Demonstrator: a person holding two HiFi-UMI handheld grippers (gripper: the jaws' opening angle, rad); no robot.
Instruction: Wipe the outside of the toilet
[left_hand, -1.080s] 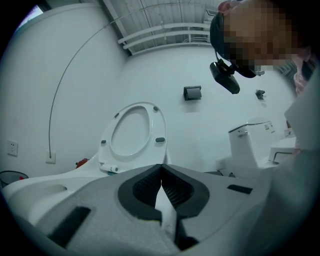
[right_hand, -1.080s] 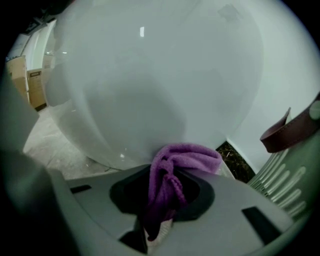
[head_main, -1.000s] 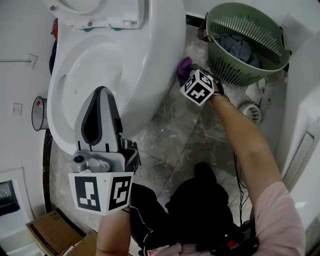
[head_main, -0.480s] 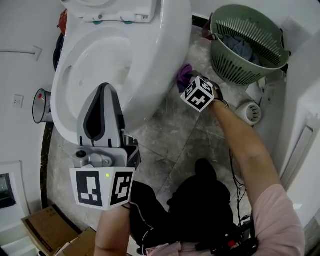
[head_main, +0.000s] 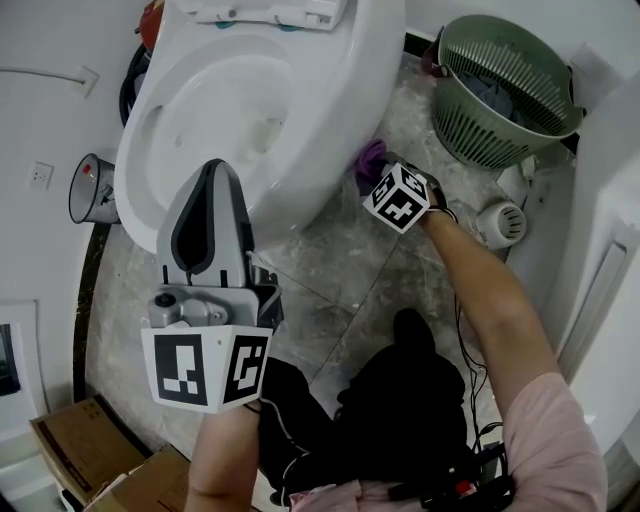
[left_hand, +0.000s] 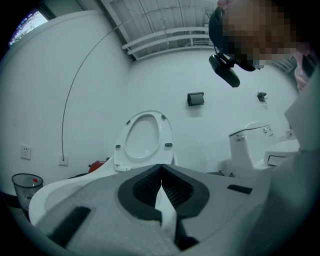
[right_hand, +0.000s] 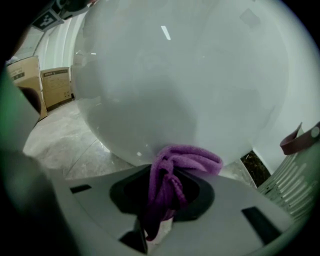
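Observation:
The white toilet (head_main: 330, 110) stands with its seat lid (left_hand: 145, 140) raised and its bowl open below me. My right gripper (head_main: 380, 172) is low at the bowl's right side, shut on a purple cloth (head_main: 370, 157) that presses against the outer wall (right_hand: 190, 95). In the right gripper view the purple cloth (right_hand: 175, 170) bunches out between the shut jaws and touches the porcelain. My left gripper (head_main: 208, 190) hovers over the bowl's front rim, jaws shut with nothing between them; its fingertips meet in the left gripper view (left_hand: 160, 172).
A green laundry basket (head_main: 500, 85) with clothes stands on the marble floor (head_main: 340, 290) right of the toilet. A small bin (head_main: 88, 190) sits at the left wall, cardboard boxes (head_main: 90, 450) at lower left. A white cabinet (head_main: 600, 260) lines the right side.
The view has shifted, so the toilet sits further right and higher. My right gripper with the cloth has stayed against the bowl's side, sliding slightly along it. The left gripper barely moved.

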